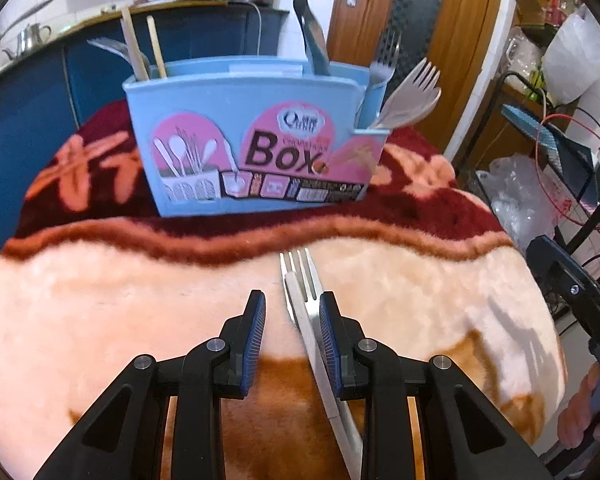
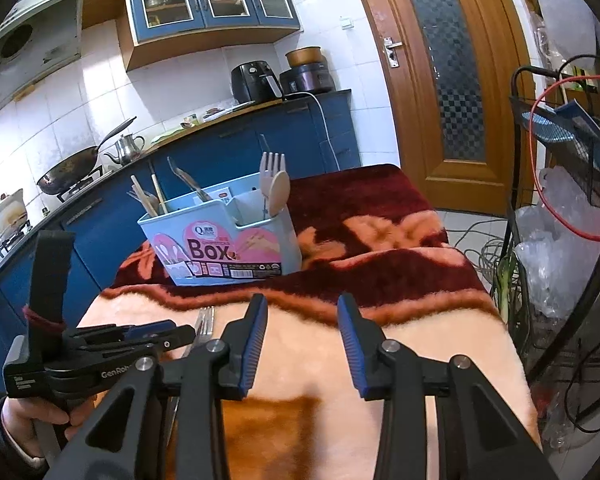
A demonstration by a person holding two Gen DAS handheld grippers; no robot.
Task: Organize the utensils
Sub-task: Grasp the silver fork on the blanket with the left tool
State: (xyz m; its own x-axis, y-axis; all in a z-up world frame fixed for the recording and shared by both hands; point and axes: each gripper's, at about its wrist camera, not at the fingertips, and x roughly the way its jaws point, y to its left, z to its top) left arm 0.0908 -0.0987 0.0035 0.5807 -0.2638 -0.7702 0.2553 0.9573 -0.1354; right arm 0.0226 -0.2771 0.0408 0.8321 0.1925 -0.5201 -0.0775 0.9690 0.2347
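Left gripper (image 1: 292, 312) jaws released, straddling steel fork and knife pair (image 1: 303, 300) lying flat on fuzzy peach-and-maroon blanket surface (image 1: 100, 300), just in front of light-blue plastic utensil box (image 1: 252, 140). Probably lining up a pickup. Right gripper (image 2: 302, 320) jaws released, empty, clear right of box.

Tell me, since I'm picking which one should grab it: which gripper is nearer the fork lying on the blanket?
Left. The left gripper is open right over the fork, which lies between its fingers close to one pad. The right gripper hovers open off to the side over bare blanket.
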